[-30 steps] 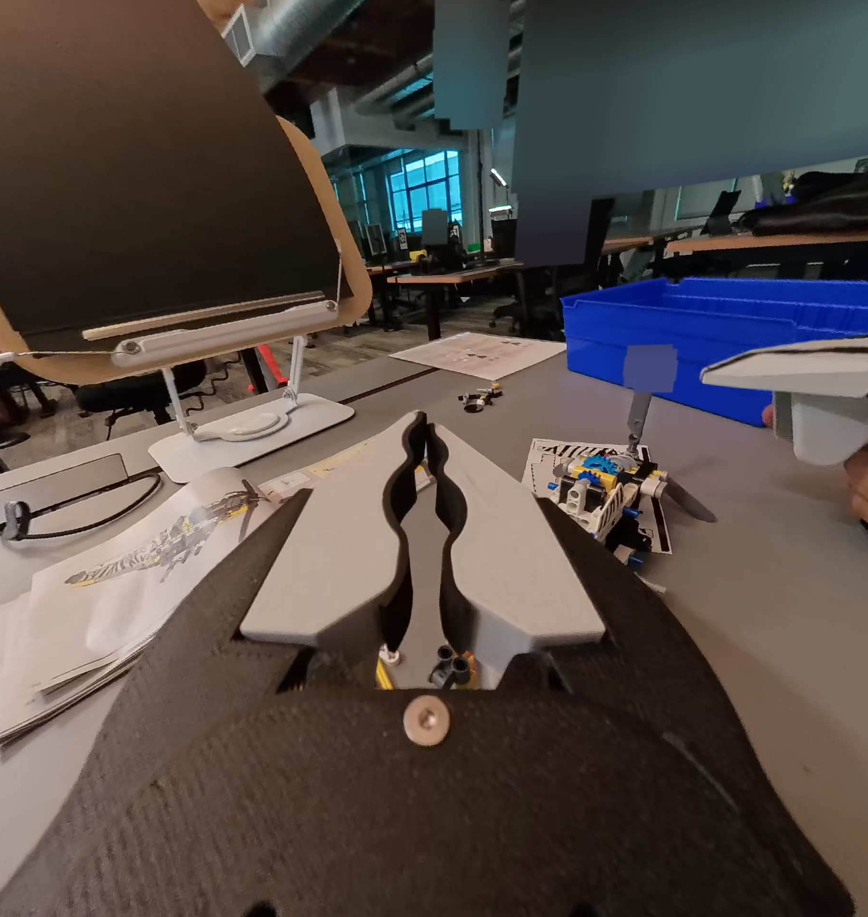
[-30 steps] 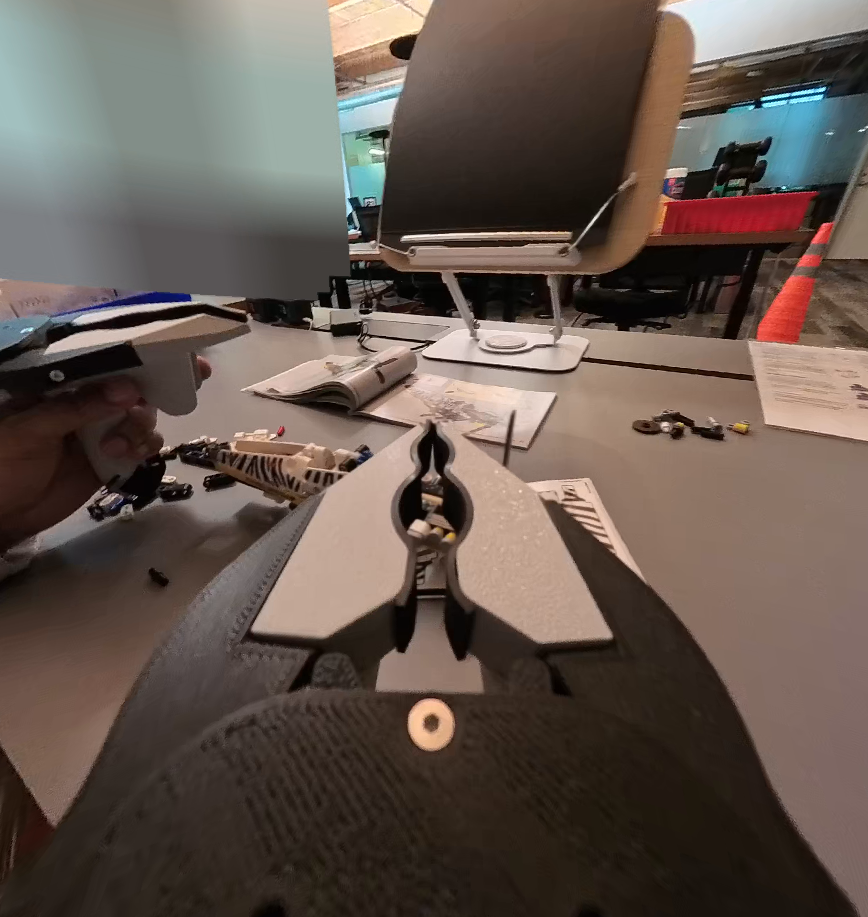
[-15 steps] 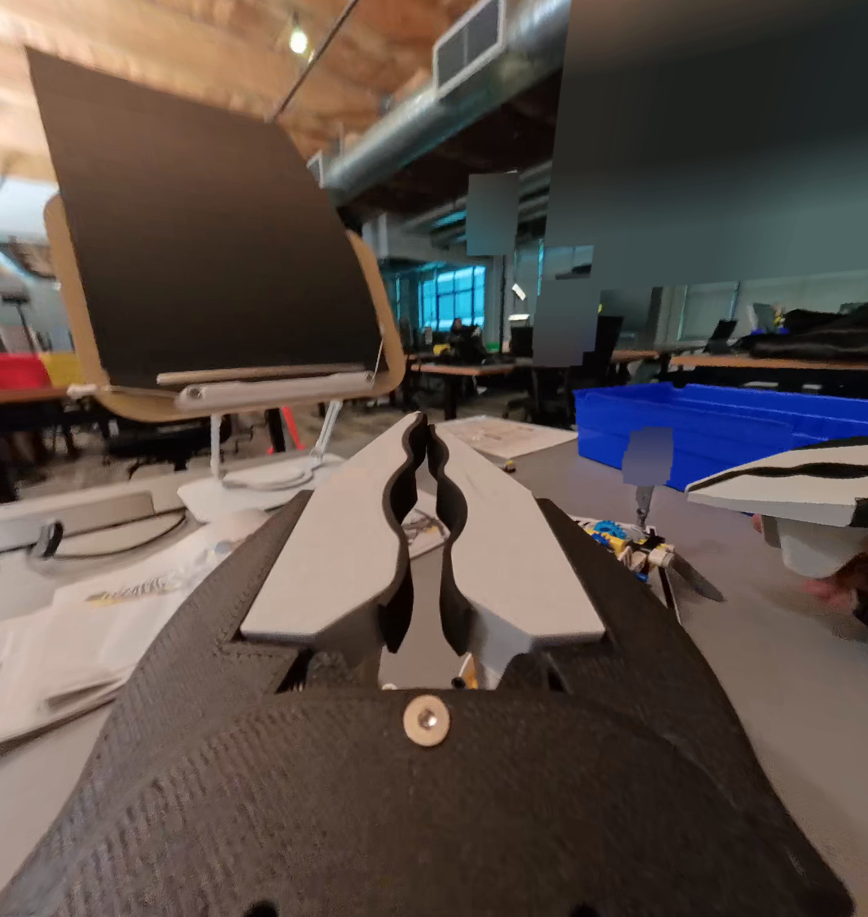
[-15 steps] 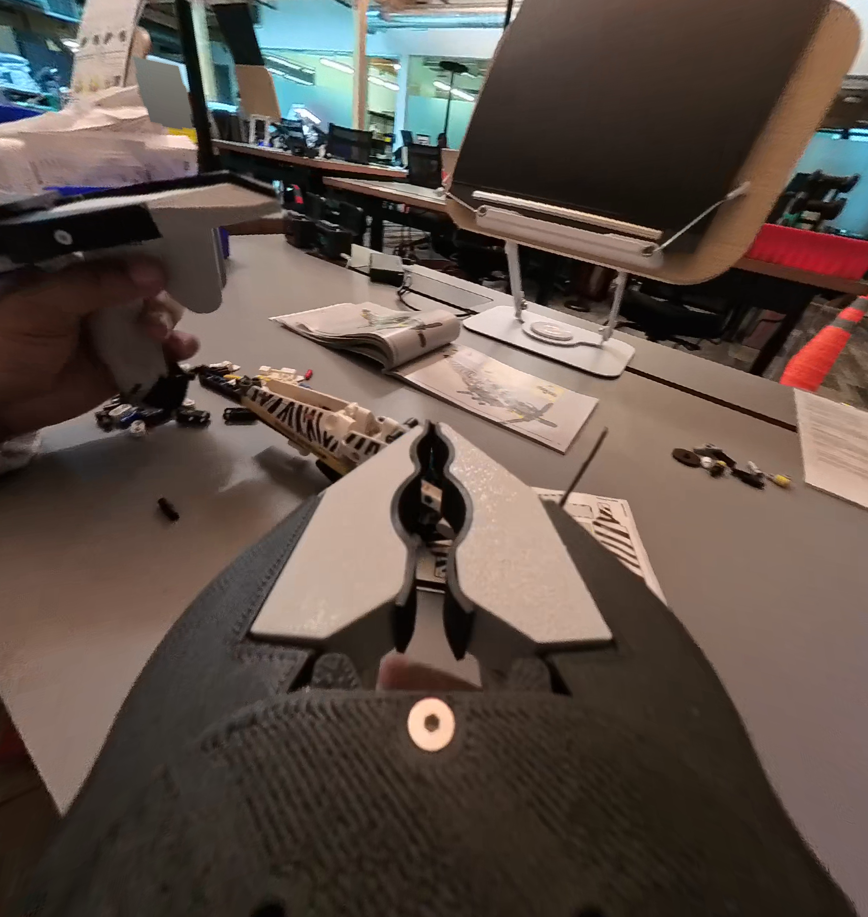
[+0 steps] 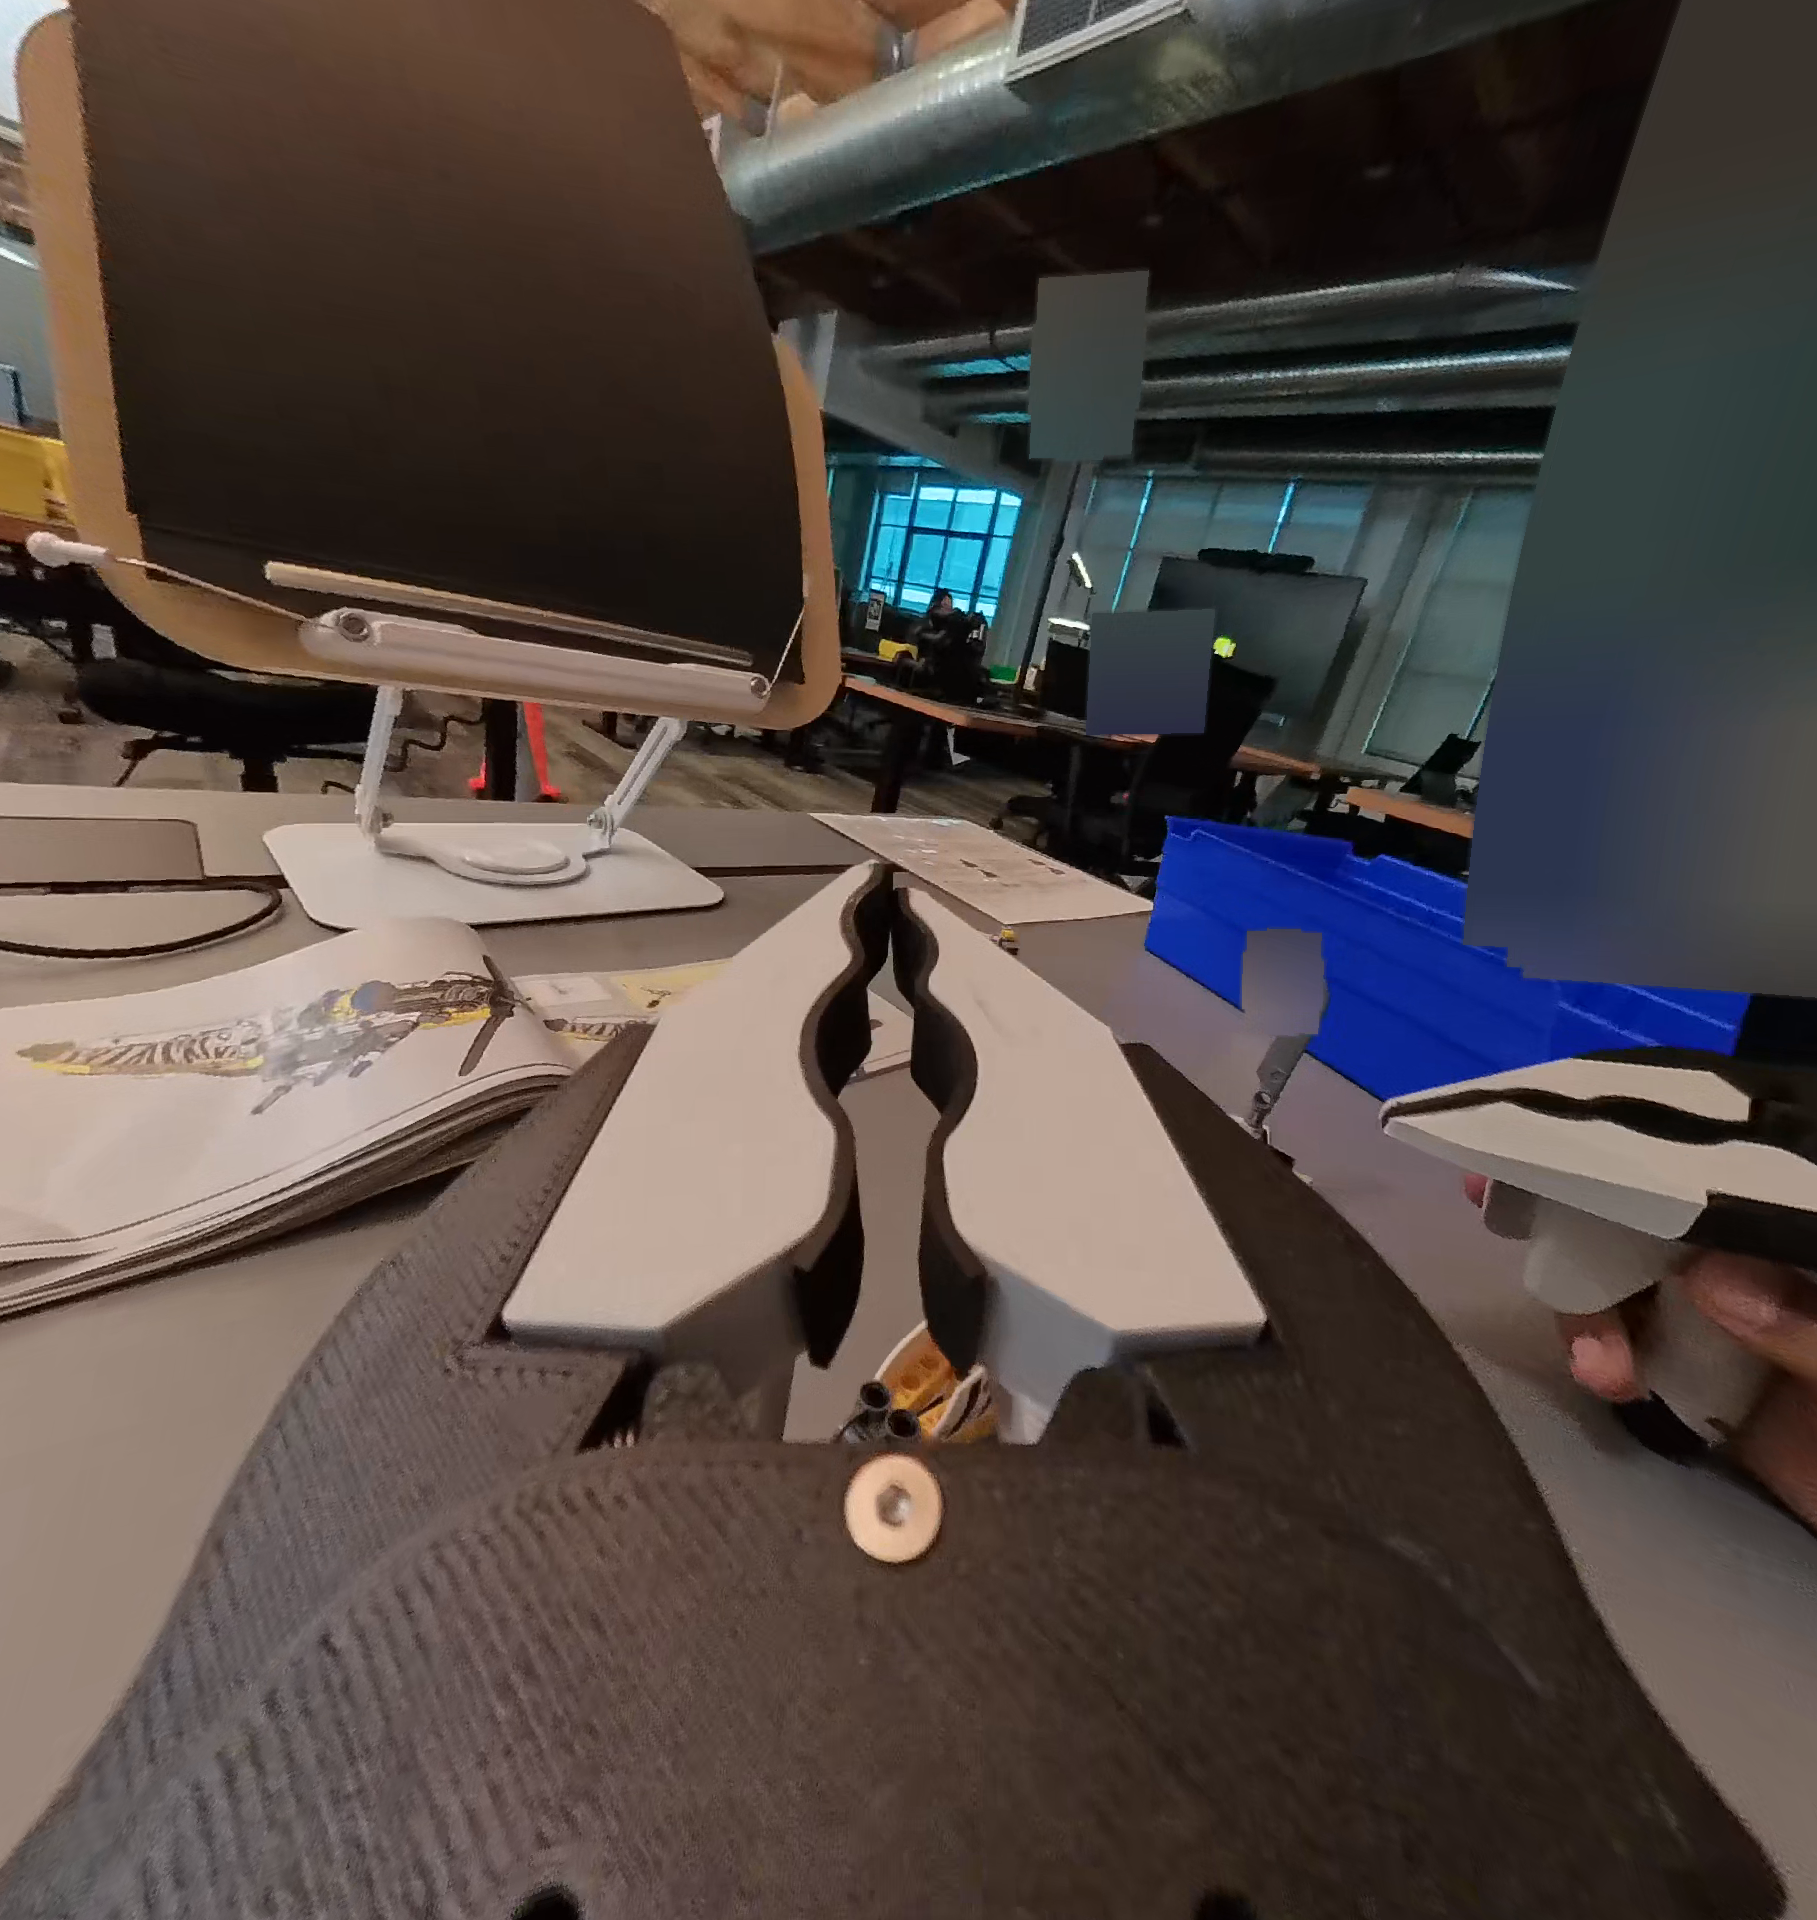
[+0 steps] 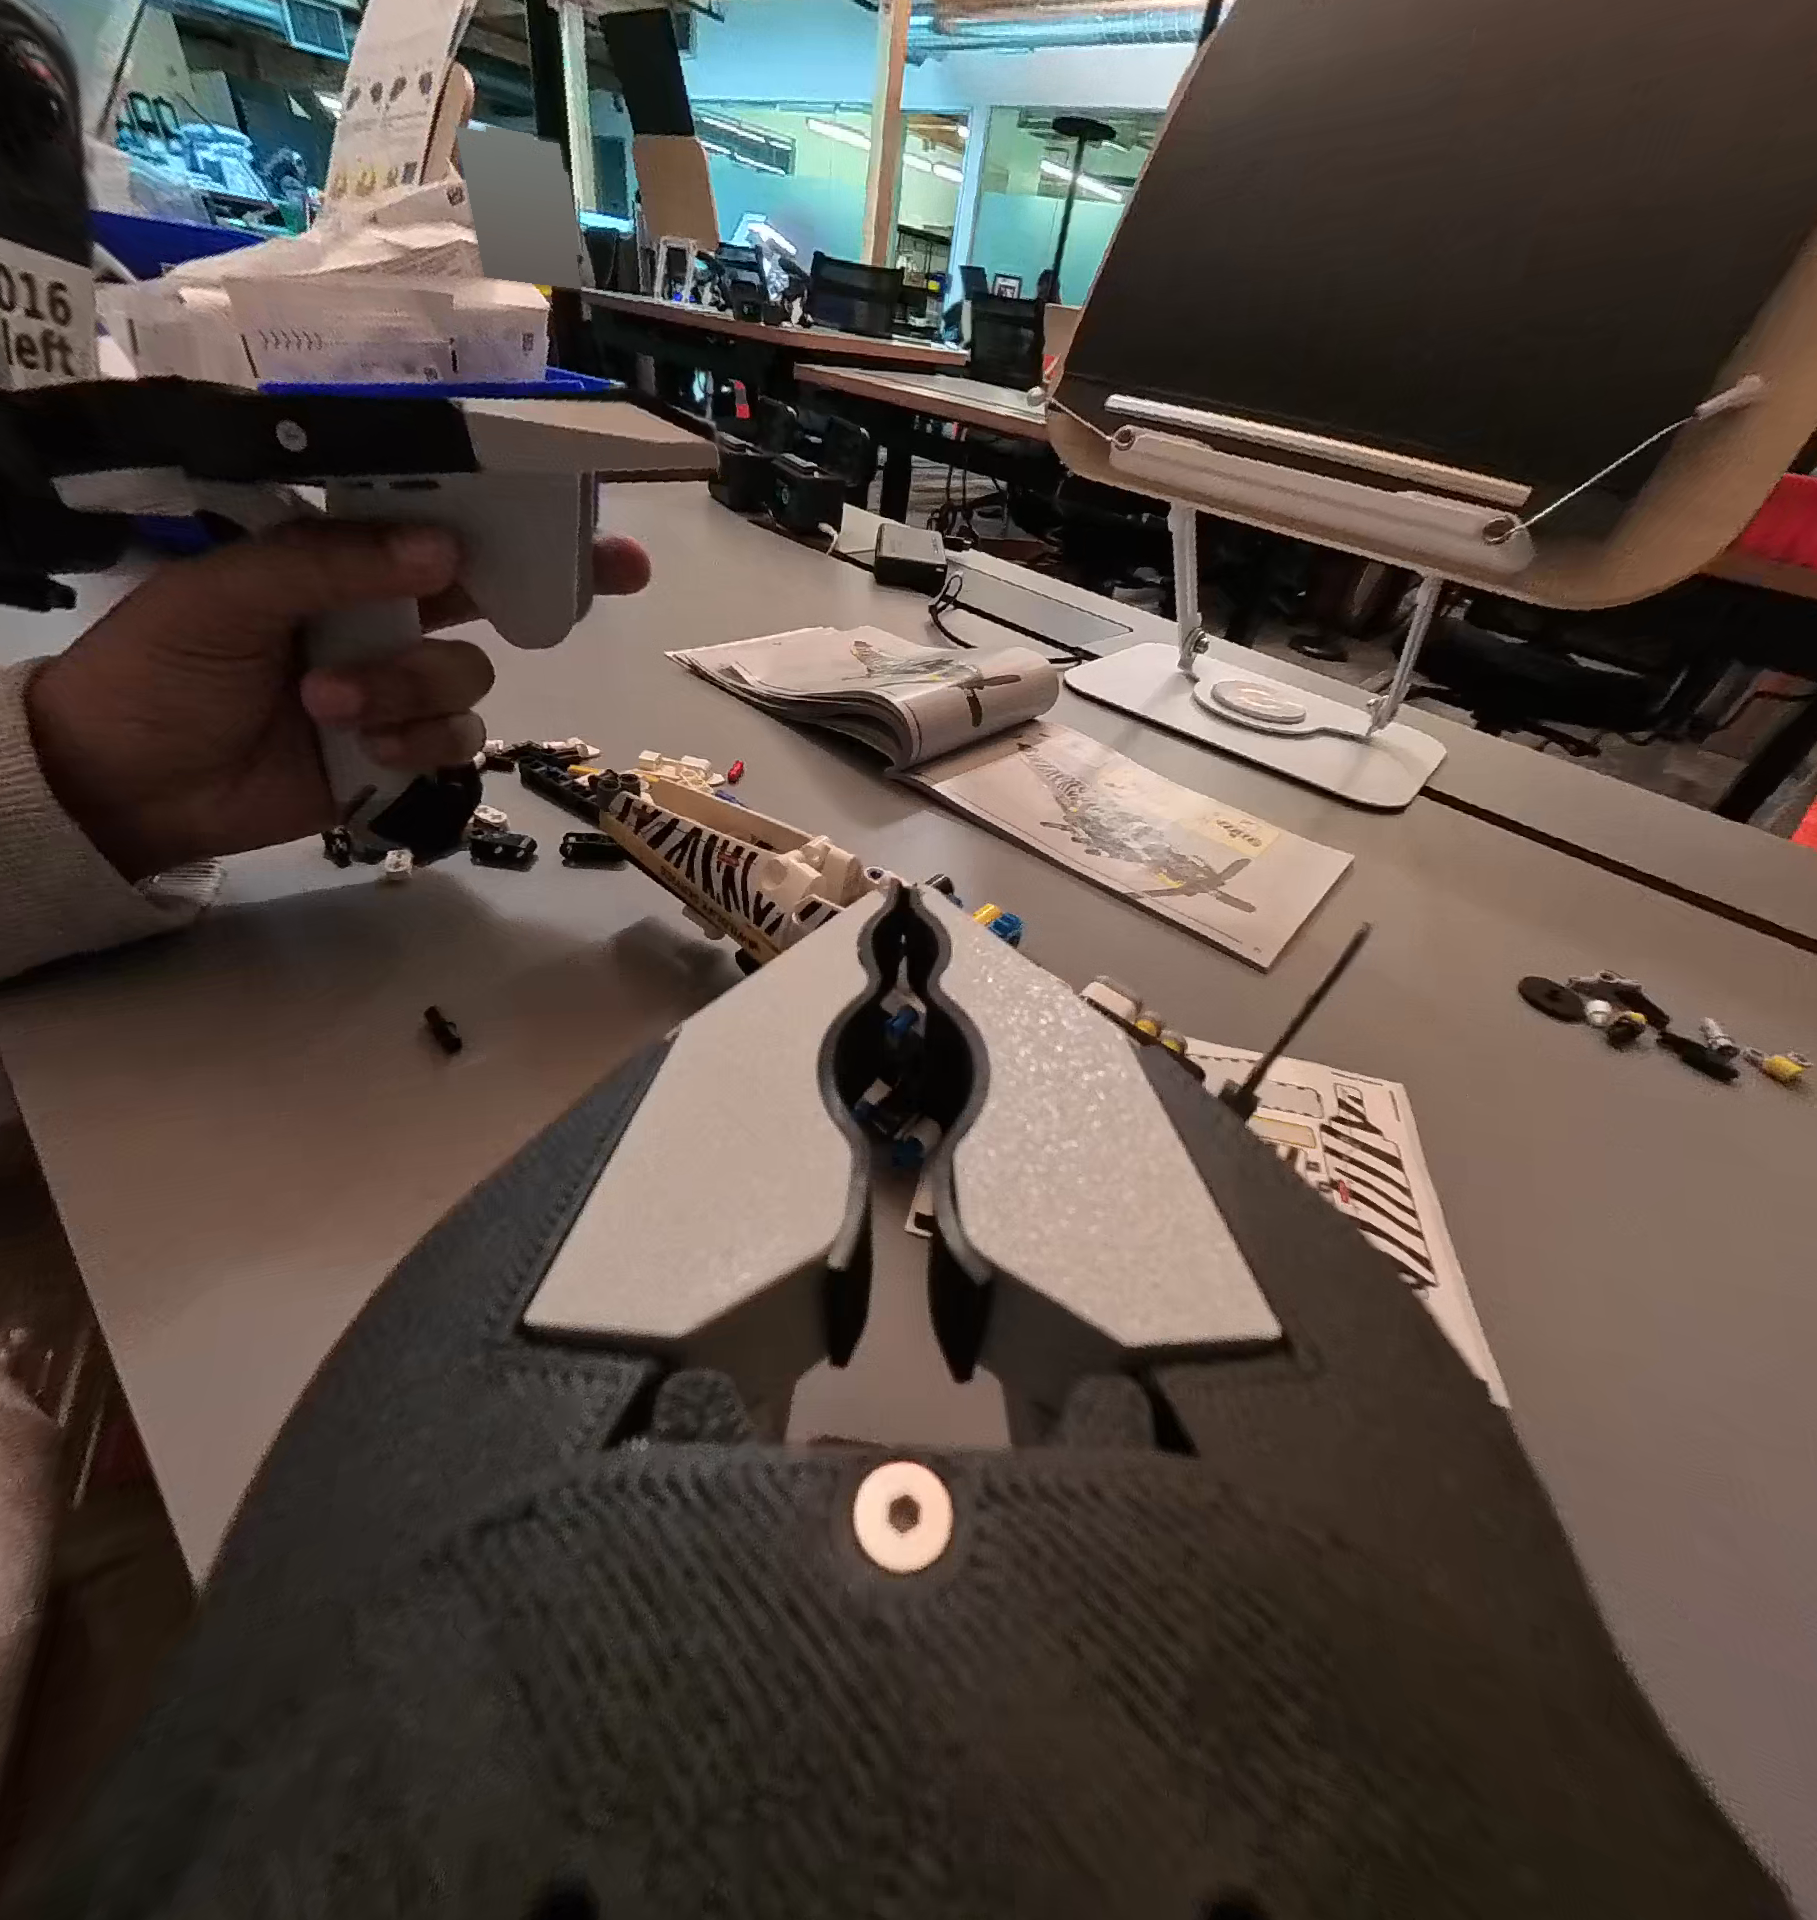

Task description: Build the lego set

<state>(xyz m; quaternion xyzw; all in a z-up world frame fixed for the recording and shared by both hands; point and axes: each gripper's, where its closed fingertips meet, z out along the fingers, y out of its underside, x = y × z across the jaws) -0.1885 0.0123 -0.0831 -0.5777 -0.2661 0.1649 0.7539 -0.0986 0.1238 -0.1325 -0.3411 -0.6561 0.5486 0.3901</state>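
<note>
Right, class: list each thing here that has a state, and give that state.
Left gripper: shut, empty, held above the table.
Right gripper: shut.
Grey instruction booklet: open, folded back.
Zebra-striped lego fuselage: part-built, lying flat.
Black stand-mounted screen: dark.

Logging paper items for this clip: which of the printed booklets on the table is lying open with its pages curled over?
The far booklet, nearest the stand's base. Its pages arch and fold over, while the other booklet, beside it and closer to the right gripper, lies flat and closed.
</note>
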